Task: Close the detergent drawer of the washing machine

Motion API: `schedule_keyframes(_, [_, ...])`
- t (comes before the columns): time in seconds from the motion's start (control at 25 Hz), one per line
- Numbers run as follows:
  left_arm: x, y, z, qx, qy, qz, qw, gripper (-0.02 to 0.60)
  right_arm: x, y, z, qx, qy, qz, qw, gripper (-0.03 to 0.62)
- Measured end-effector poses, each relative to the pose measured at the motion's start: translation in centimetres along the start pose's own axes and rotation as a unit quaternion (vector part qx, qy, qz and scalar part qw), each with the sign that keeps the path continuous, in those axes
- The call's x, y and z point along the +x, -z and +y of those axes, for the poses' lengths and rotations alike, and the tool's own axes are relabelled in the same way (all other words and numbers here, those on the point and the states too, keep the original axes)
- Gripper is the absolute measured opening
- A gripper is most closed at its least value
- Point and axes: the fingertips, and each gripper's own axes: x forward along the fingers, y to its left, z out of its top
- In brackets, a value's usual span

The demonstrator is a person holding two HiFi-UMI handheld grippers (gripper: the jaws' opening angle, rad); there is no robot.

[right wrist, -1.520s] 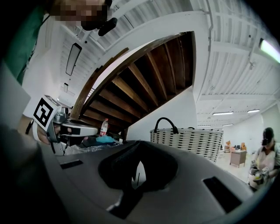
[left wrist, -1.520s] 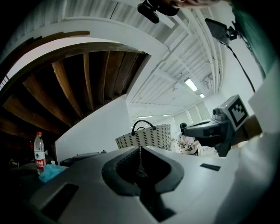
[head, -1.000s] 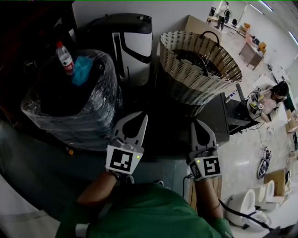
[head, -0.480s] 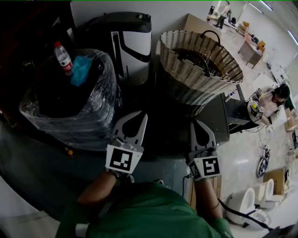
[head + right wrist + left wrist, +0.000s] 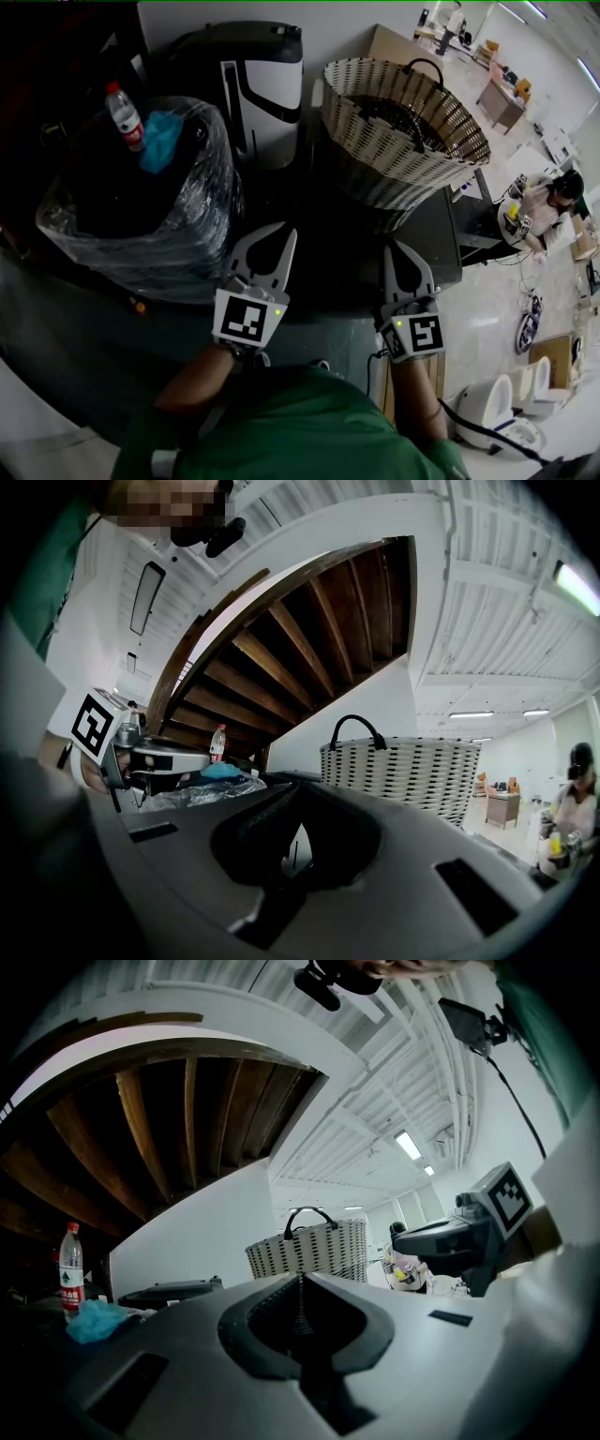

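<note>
**Two empty grippers held in front of a laundry basket**

The detergent drawer cannot be made out in any view. A dark surface (image 5: 337,272) lies under the grippers. From above, a bag-lined bin (image 5: 141,220) stands at left and a wicker basket (image 5: 403,131) at right, with a black-and-white appliance (image 5: 258,84) behind and between them. A water bottle (image 5: 122,114) and a blue cloth (image 5: 159,141) rest on the bin. The left gripper (image 5: 281,234) and right gripper (image 5: 393,247) both have their fingers clenched on nothing. Only the gripper views show the wooden underside of a staircase (image 5: 281,658) overhead.

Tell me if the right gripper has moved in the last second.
No. The right gripper keeps the same place just below the wicker basket in the head view, with the same gap between them.
</note>
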Motion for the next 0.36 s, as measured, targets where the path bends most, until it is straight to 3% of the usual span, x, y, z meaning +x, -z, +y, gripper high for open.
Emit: schedule_keyframes(0.36, [-0.19, 0.39, 1.04, 0.0, 0.006, -0.001, 1.0, 0.031, 0.73, -0.29, 0.98, -0.002, 0.008, -0.001, 1.0, 0.018])
